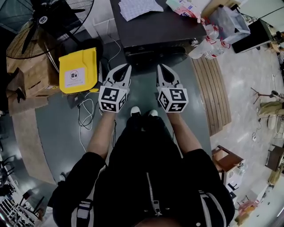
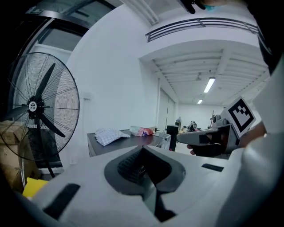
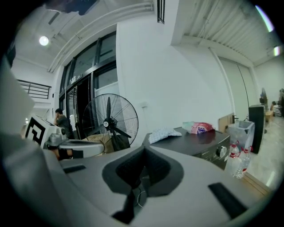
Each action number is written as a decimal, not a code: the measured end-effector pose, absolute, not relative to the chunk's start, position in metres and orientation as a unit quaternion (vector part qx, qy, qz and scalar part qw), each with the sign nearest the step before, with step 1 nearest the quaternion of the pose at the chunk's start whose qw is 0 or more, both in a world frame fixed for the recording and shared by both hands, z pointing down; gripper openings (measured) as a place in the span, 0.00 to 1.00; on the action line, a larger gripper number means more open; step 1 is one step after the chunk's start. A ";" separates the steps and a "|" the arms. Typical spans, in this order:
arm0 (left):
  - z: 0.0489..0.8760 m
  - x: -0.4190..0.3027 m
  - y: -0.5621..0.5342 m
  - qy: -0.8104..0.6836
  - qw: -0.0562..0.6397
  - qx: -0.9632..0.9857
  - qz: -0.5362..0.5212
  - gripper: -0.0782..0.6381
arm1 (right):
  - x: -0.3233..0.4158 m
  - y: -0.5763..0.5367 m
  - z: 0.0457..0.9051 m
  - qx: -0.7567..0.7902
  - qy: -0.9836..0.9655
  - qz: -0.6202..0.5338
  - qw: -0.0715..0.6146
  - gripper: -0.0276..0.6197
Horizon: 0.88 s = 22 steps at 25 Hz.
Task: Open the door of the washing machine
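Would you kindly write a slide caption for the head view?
Left gripper and right gripper, jaws shut and empty, side by side before the washing machine; fan at left.

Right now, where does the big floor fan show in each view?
Head view: the fan fills the top left corner.
Left gripper view: the fan stands at the left edge.
Right gripper view: the fan stands left of centre.
Shared landmark: the checked cloth on the washing machine, to the fan's right in every view.
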State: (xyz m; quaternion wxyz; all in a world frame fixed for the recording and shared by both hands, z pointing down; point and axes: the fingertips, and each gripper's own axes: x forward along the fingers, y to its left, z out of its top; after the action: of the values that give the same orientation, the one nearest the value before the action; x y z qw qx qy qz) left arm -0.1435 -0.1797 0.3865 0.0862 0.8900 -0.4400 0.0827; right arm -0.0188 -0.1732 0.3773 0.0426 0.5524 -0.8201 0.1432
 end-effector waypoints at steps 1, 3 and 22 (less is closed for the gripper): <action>0.389 -0.143 -0.185 -0.441 0.088 0.889 0.083 0.11 | -0.020 -0.180 0.381 0.552 -0.820 0.145 0.045 0.05; 0.395 -0.145 -0.196 -0.444 0.094 0.887 0.083 0.11 | -0.022 -0.191 0.389 0.549 -0.821 0.150 0.054 0.05; 0.512 -0.191 -0.235 -0.455 0.156 0.867 0.127 0.11 | -0.059 -0.243 0.613 0.551 -0.741 0.346 0.166 0.34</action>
State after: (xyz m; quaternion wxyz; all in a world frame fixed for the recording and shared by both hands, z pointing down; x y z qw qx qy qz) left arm -0.1908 -0.2349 0.5117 0.1560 0.8673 -0.4551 0.1275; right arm -0.0589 -0.2425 0.6133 0.1660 0.5514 -0.7405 0.3464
